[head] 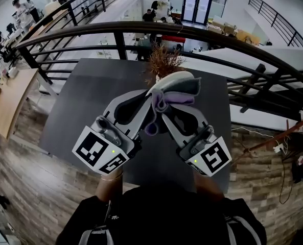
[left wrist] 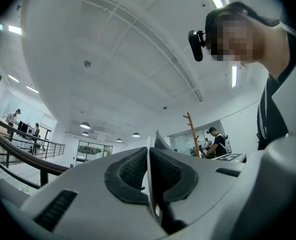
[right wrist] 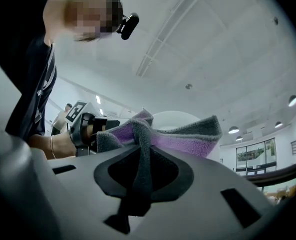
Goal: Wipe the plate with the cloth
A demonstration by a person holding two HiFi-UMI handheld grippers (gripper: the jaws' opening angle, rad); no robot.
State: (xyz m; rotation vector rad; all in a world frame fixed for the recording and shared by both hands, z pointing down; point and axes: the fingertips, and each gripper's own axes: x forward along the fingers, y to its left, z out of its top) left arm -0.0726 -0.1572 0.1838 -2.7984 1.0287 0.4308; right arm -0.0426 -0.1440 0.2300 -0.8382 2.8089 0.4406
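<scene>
In the head view both grippers are held up over the dark table, their tips meeting. My left gripper (head: 150, 95) is shut on the rim of a white plate (head: 178, 76), which stands on edge. That rim shows as a thin white line (left wrist: 149, 176) between the pads of the left gripper (left wrist: 150, 159). My right gripper (head: 165, 105) is shut on a grey and purple cloth (head: 167, 100). The cloth (right wrist: 183, 136) is bunched over the right gripper's tips (right wrist: 141, 151) and lies against the round white plate (right wrist: 175, 120) behind it. The left gripper (right wrist: 85, 126) shows beyond the cloth.
A dark square table (head: 85, 106) lies below the grippers, with a dried plant (head: 164, 60) at its far edge. A black curved railing (head: 202, 33) runs behind it, over a lower floor. A wooden coat stand (left wrist: 191, 134) stands in the distance.
</scene>
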